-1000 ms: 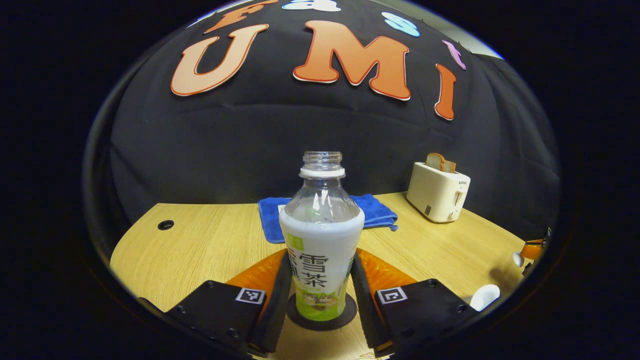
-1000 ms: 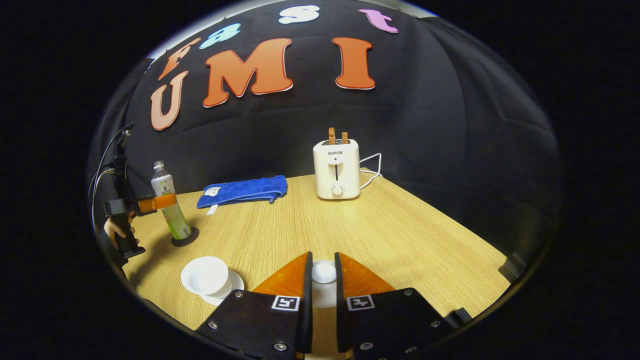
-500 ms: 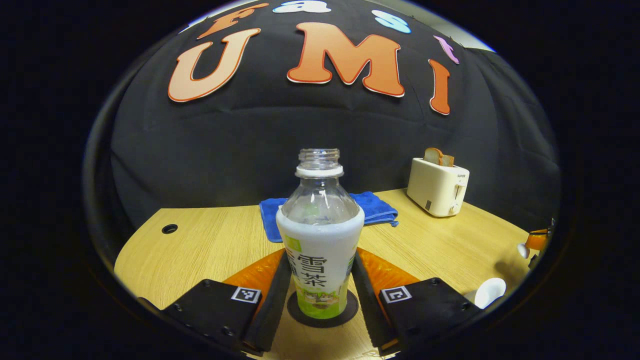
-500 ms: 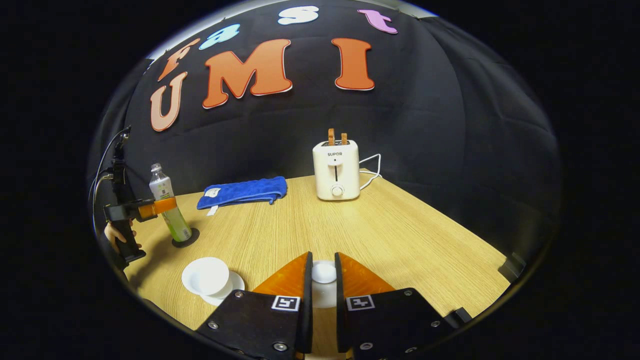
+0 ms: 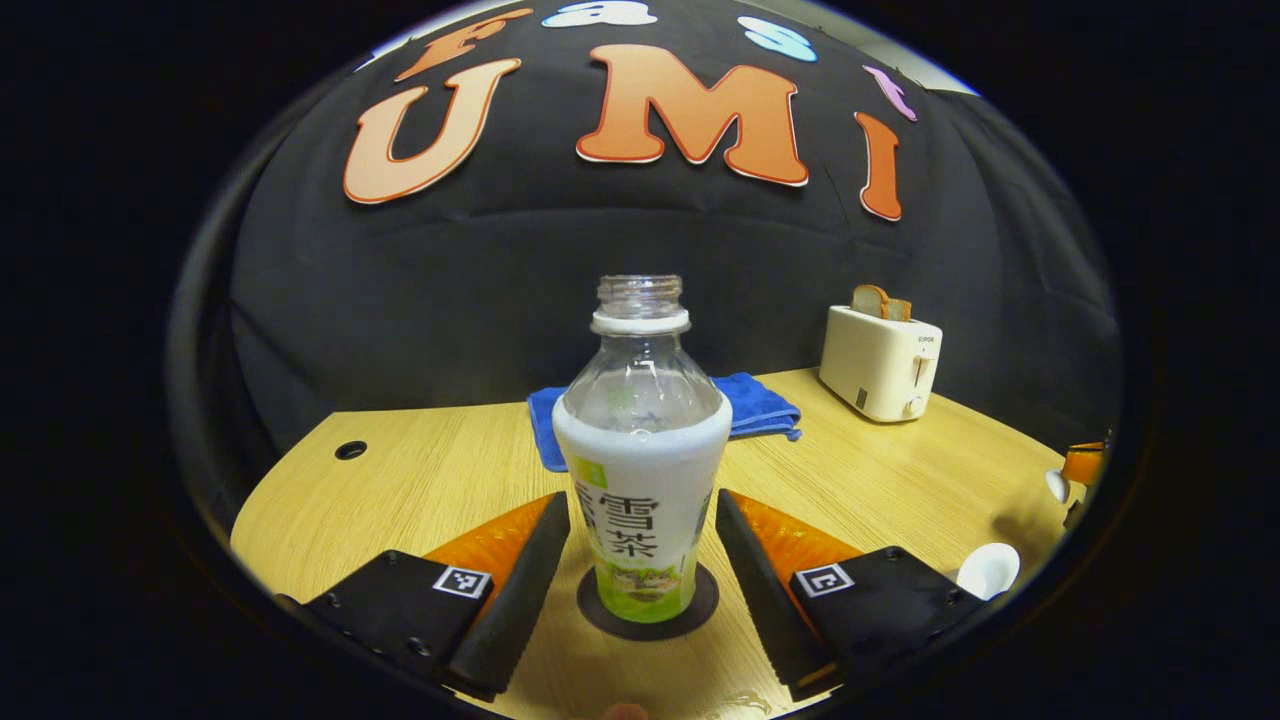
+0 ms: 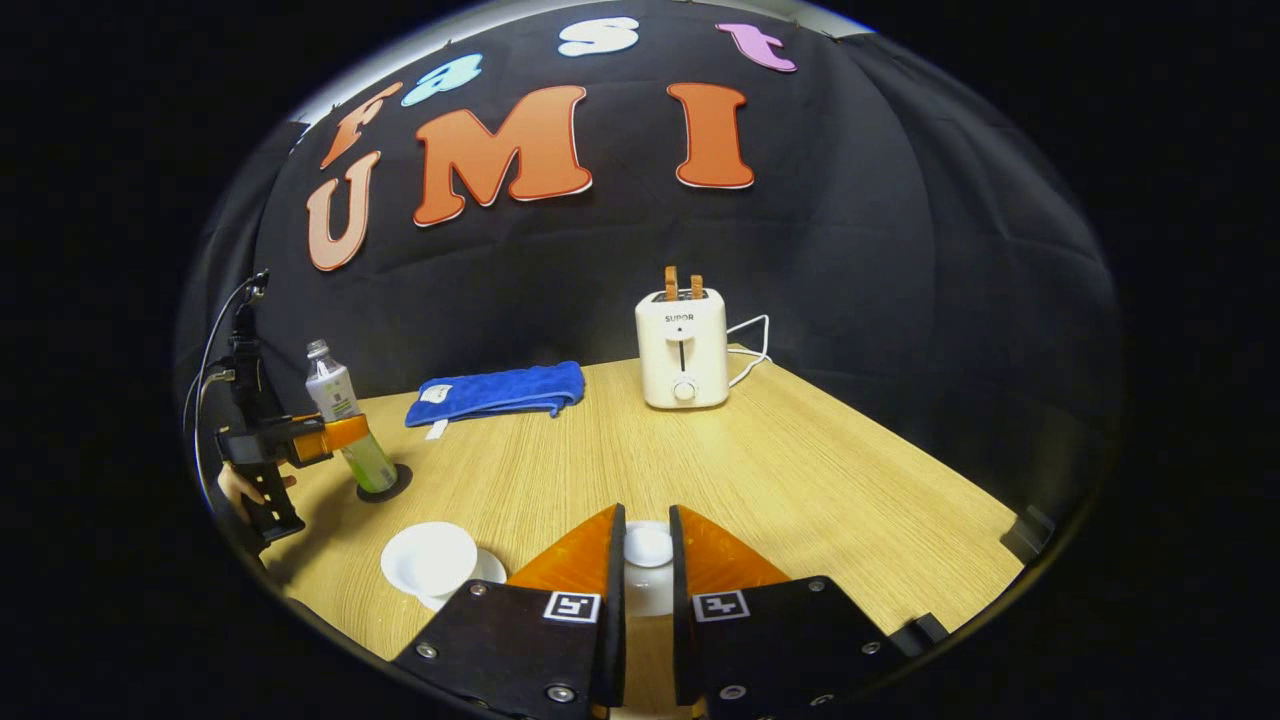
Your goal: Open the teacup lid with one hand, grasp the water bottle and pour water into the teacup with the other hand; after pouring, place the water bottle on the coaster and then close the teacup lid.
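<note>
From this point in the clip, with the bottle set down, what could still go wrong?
1. The water bottle stands uncapped on the coaster, between the open fingers of the left hand-held gripper. A crooked retreat could clip it and tip it.

2. The right hand-held gripper is shut on the teacup lid by its knob. The teacup sits off to its left, so the lid might slip in transit or land off-centre.

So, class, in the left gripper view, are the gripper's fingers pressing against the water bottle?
No: both fingers stand clear of the water bottle, with table showing between, while it stands on the coaster.
</note>
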